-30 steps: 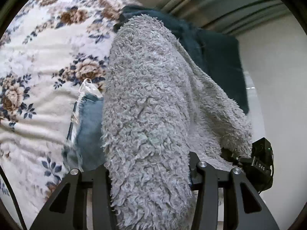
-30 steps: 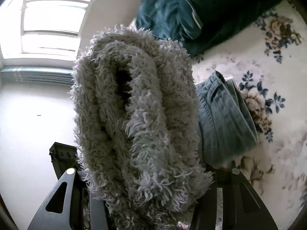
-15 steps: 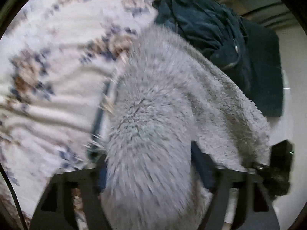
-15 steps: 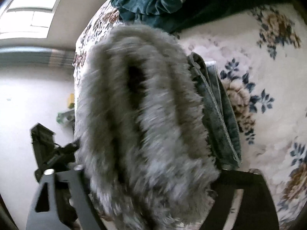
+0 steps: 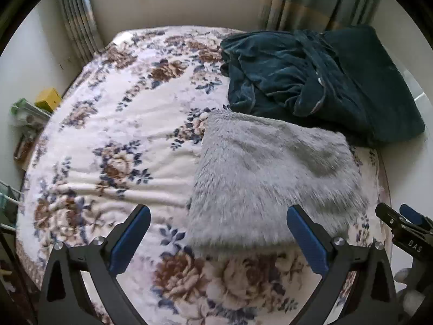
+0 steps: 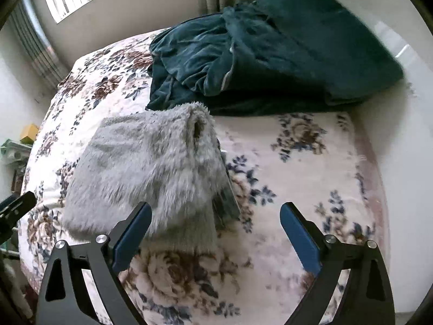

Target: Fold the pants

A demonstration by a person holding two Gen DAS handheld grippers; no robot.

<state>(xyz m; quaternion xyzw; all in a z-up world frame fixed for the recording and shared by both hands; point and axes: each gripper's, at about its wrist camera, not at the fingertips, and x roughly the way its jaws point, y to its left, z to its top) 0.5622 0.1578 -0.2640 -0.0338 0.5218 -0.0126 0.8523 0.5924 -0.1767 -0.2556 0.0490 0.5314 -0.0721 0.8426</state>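
On the bed (image 5: 113,124), your folded grey fleece pants (image 5: 270,178) lie flat on the floral cover, just this side of the dark teal bedding (image 5: 324,81) heaped toward the curtain. A yellow box (image 5: 48,98) sits off the bed's left edge, well apart from the pants. Your left tool (image 5: 217,233) hangs above the near edge of the pants with its jaws opening wide and nothing gripped; the fleece lies below the gap, clear of the blue pads. Your right tool (image 6: 213,224) hangs over the pants' right end, jaws opening too, empty. From that side a strip of denim (image 6: 226,197) peeks out from under the pants' right edge.
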